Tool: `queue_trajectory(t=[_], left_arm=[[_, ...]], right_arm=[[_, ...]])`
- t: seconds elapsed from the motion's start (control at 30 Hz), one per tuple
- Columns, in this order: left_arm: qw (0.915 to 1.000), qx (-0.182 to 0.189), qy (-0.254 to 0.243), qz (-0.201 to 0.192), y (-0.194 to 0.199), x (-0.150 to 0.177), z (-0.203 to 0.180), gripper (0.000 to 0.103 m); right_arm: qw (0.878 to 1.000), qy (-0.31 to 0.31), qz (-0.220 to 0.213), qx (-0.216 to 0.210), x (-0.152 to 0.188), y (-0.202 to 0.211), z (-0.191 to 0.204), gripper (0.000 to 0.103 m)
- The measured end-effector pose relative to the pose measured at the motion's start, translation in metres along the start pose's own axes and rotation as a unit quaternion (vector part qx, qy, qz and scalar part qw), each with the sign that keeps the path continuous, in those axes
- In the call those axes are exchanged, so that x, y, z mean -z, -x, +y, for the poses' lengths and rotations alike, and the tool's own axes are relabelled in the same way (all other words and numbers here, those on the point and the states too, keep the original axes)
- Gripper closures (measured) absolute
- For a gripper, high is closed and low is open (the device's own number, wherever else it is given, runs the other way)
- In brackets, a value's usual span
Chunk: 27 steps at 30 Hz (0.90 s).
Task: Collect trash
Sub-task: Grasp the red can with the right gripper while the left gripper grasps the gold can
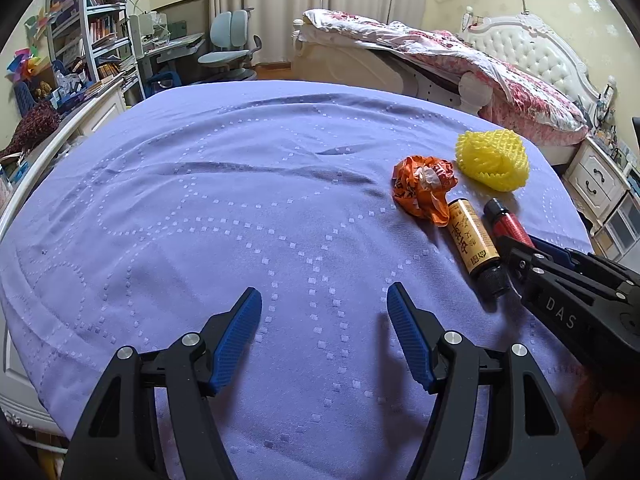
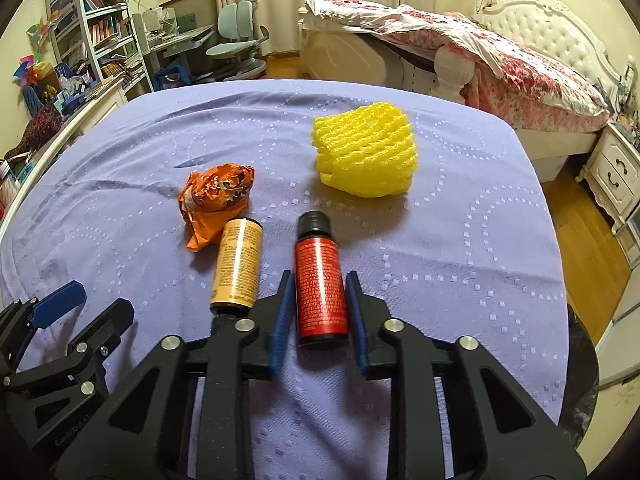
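On the purple cloth [image 2: 460, 260] lie a red bottle [image 2: 320, 280] with a black cap, a gold-labelled bottle [image 2: 238, 264], a crumpled orange wrapper [image 2: 216, 196] and a yellow foam net [image 2: 366, 152]. My right gripper [image 2: 319, 278] is shut on the red bottle, a blue pad pressed on each side of its body. The left wrist view shows that gripper [image 1: 520, 256] at the red bottle [image 1: 508, 220], beside the gold bottle [image 1: 472, 236]. My left gripper [image 1: 323, 292] stands open over bare cloth, left of the trash, with nothing between its fingers.
A bed with a floral quilt [image 2: 520, 64] stands beyond the table. A bookcase [image 2: 100, 28] and a desk chair [image 2: 236, 40] are at the back left. A white nightstand [image 2: 616, 172] is at the right. Something dark and bag-like [image 2: 582, 392] hangs off the table's right edge.
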<state>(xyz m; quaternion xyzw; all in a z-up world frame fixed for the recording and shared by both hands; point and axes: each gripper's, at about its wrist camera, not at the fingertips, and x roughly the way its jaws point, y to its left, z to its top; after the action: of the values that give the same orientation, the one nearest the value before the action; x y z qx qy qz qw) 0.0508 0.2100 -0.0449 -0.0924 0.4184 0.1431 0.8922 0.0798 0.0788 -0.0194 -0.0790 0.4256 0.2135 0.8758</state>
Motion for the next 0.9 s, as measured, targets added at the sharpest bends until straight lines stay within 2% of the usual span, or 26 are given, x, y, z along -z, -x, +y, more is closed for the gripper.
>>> queue_trajectory(t=[0.37, 0.6, 0.9], left_arm=[[0.9996, 0.027, -0.008, -0.005, -0.001, -0.005, -0.023, 0.036], [0.9988, 0.048, -0.009, -0.007, -0.002, -0.013, -0.045, 0.034], [0.9988, 0.039, -0.028, -0.012, -0.012, -0.024, -0.068, 0.033]], right_arm=[[0.999, -0.035, -0.006, 0.035, 0.005, 0.006, -0.041, 0.079], [0.998, -0.048, -0.008, 0.043, 0.007, 0.008, -0.062, 0.079], [0.998, -0.058, -0.010, 0.033, 0.008, 0.008, -0.072, 0.079]])
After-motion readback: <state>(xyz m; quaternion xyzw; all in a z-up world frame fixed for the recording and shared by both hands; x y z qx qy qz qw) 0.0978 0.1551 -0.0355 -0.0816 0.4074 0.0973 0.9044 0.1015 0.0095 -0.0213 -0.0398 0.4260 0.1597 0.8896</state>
